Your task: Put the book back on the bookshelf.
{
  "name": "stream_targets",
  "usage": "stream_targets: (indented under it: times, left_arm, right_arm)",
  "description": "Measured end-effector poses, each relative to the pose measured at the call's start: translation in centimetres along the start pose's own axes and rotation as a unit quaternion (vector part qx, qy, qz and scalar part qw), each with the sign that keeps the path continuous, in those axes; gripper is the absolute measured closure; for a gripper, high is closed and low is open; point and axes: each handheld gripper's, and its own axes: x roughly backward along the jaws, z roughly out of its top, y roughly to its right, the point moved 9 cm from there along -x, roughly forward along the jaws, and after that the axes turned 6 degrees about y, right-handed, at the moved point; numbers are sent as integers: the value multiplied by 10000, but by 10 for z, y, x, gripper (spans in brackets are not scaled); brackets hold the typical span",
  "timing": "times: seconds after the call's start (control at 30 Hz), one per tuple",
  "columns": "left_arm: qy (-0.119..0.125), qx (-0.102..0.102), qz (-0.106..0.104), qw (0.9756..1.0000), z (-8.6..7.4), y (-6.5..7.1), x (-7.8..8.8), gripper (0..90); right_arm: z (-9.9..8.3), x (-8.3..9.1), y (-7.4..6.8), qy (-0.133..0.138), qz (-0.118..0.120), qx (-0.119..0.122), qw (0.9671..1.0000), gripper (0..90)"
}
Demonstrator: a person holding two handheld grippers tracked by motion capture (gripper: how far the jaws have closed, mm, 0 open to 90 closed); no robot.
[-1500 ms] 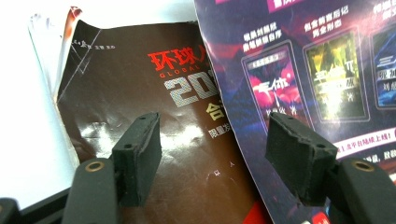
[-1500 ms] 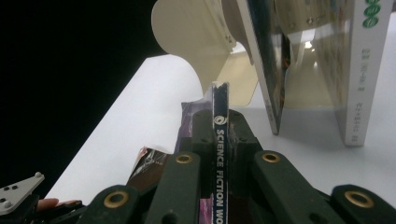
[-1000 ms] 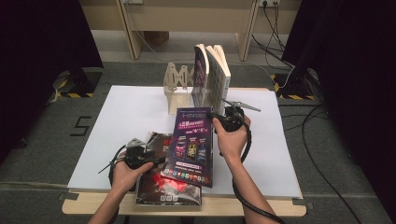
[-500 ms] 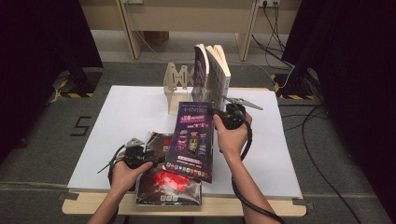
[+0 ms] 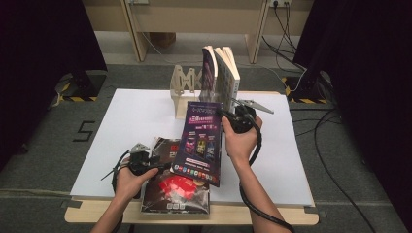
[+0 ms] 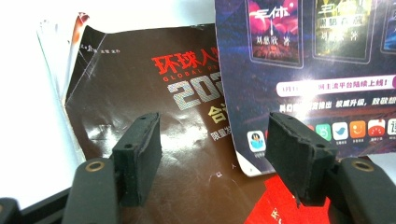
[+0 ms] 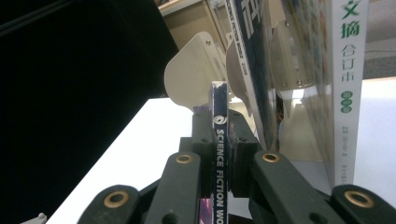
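My right gripper point(image 5: 223, 120) is shut on the spine edge of a purple science-fiction magazine point(image 5: 199, 143) and holds it tilted above the table. In the right gripper view the spine point(image 7: 219, 112) stands upright between the closed pads, with my right gripper point(image 7: 219, 142) pointing at the beige book rack point(image 7: 189, 81). My left gripper point(image 5: 163, 165) hovers open over a dark brown magazine point(image 5: 177, 194) that lies flat near the front edge. The left gripper view has the open left gripper point(image 6: 212, 158) above the brown cover point(image 6: 140, 93), with the purple magazine point(image 6: 317, 70) overlapping it at right.
The rack point(image 5: 182, 87) stands at the back centre of the white table board point(image 5: 131, 121). Two books lean upright in it, a dark one point(image 5: 210, 73) and a white-spined one point(image 5: 229, 73). Cables trail over the floor at the right.
My right gripper has carried the purple magazine a little farther toward the rack. The left gripper and the brown magazine have stayed put.
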Motion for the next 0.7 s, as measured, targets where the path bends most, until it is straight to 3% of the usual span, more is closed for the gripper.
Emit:
stream_targets:
  times: [0.7]
  left_arm:
    - [-8,2,-2,10000,0,0,1,357]
  right_arm:
    - [16,2,-2,362,-79,102,9993,847]
